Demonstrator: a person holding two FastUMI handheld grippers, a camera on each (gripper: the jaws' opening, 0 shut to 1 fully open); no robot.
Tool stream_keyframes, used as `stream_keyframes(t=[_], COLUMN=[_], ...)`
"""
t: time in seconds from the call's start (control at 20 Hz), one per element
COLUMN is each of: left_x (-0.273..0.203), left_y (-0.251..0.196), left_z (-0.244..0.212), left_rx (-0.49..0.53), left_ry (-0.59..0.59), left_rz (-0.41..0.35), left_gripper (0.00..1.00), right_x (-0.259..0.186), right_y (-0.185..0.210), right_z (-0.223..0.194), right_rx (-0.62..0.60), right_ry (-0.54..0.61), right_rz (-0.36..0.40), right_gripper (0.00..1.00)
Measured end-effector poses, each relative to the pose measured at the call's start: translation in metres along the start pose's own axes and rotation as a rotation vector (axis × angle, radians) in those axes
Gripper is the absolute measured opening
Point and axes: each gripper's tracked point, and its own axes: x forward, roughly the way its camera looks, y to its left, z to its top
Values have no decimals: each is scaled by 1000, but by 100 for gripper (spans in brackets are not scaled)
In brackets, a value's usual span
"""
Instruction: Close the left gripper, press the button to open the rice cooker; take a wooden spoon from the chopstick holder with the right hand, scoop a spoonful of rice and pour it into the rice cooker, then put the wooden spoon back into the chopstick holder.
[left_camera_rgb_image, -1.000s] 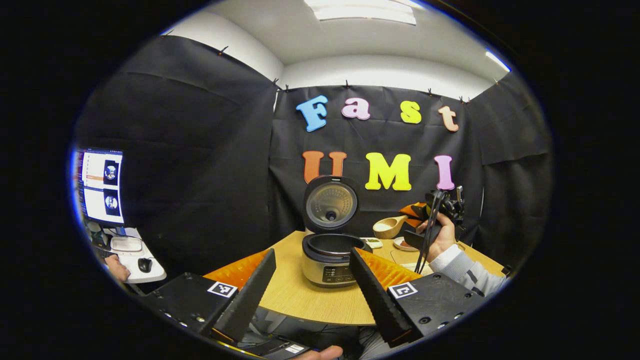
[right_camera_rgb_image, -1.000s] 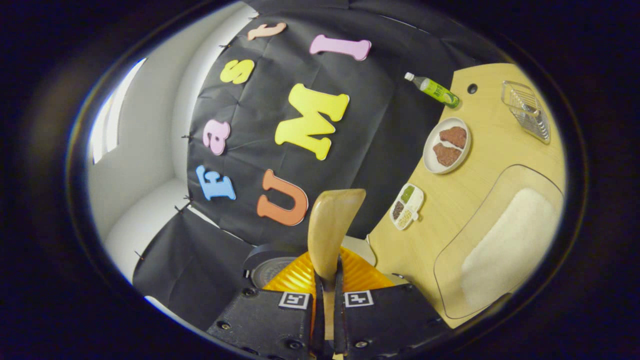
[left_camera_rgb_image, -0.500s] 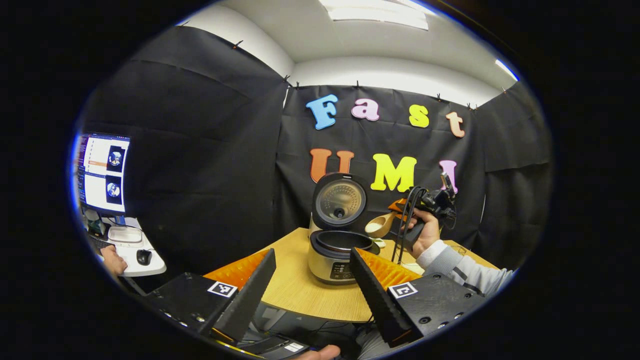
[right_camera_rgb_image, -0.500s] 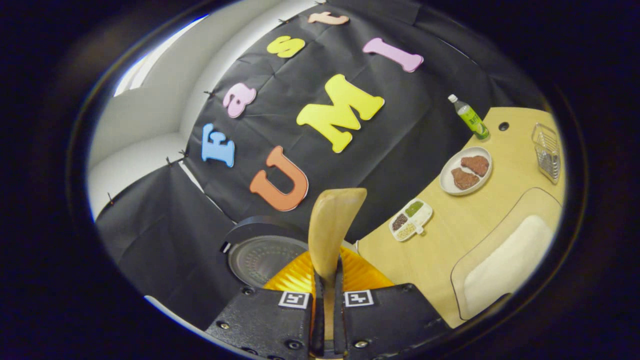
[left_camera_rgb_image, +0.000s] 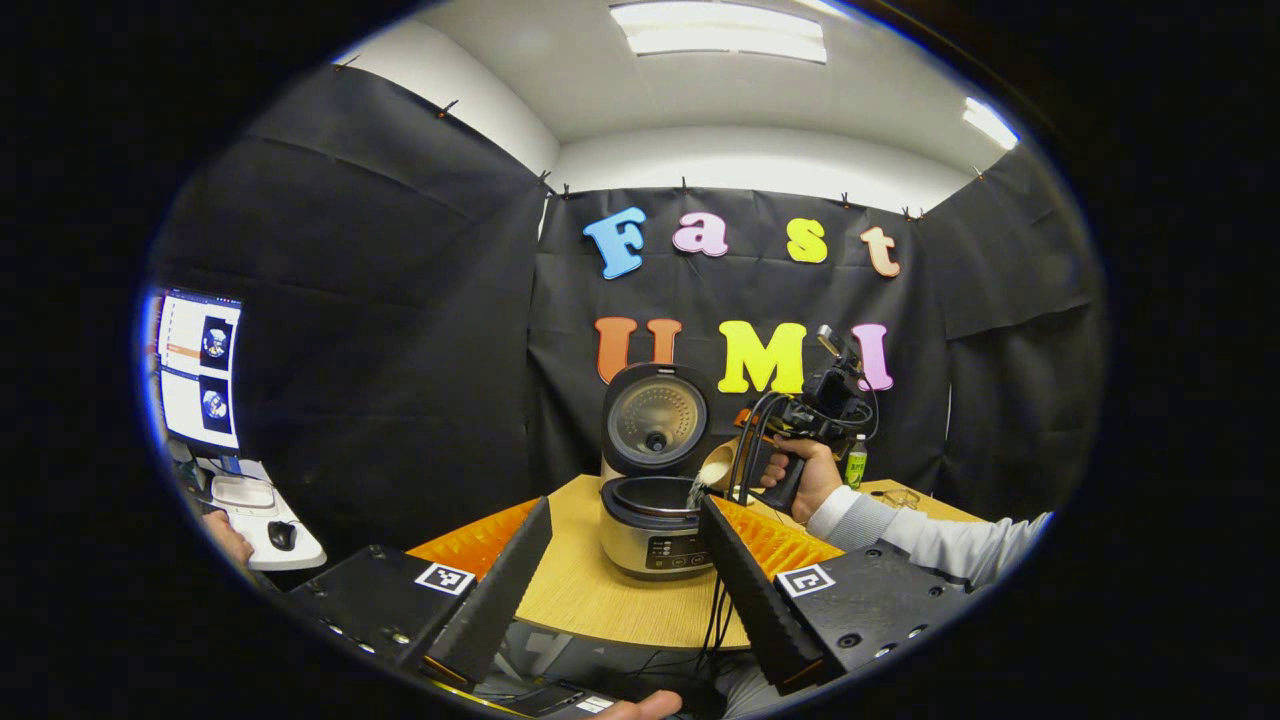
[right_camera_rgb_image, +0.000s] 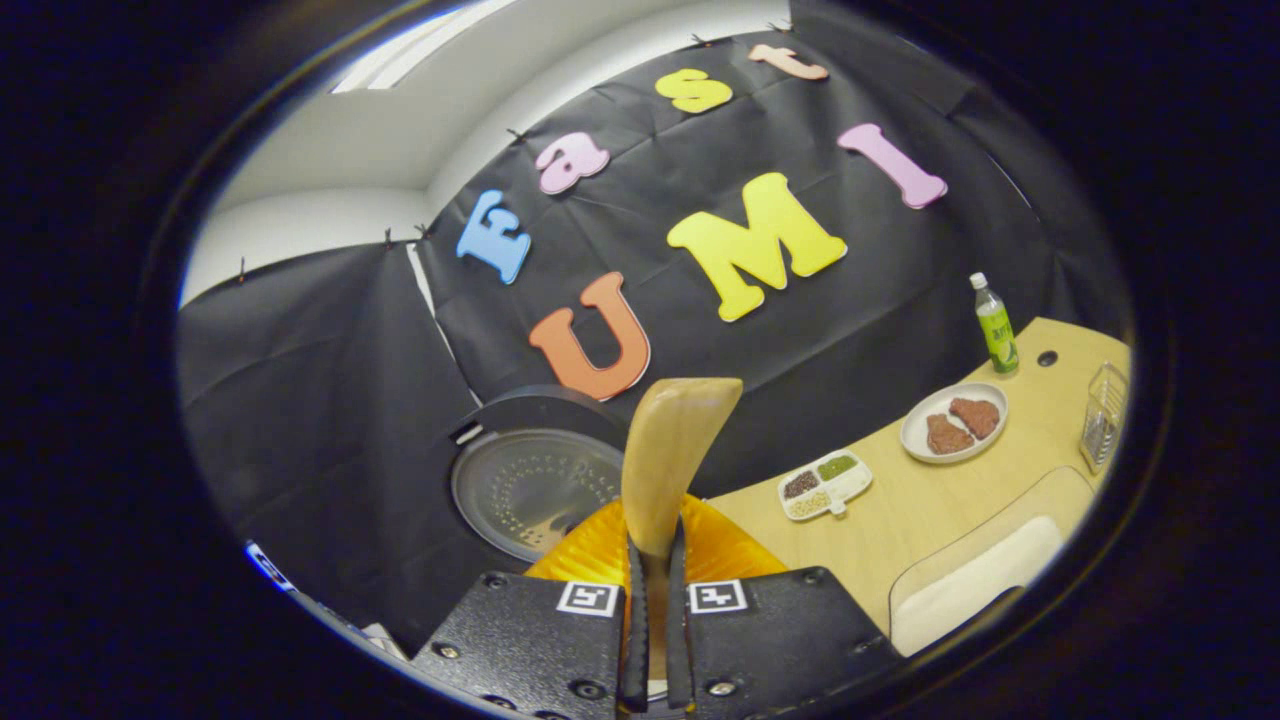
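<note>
The right gripper pinches the pale wooden spoon, tipped over the open silver rice cooker mid-table; left gripper spread (idle). Overtilting could scatter grains onto the table.

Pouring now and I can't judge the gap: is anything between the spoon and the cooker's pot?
Nothing visible. In the left gripper view the wooden spoon is tipped at the rim of the open rice cooker, its lid raised behind, and rice is falling straight into the pot.
</note>
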Motion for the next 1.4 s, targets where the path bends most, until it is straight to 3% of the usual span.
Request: stream_keyframes(t=[0.2,0.45,0.9,1.15,1.4], left_x=[1,5,3,0,5], left_y=[-4,-7,-5,-9,-19], left_z=[-4,-10,-13,-9,-9], left_rx=[16,17,18,21,41], left_ry=[14,23,37,32,38], left_rz=[-2,-5,25,10,11], left_gripper=[94,94,94,94,94], right_x=[6,8,4,2,-6], right_y=[5,20,45,56,65], right_z=[-15,-4,-3,-1,-3], right_rx=[-148,-306,-441,-686,-785], right_ry=[28,10,-1,-30,-43], right_rz=[22,49,98,85,118], right_gripper=[12,12,12,13,13])
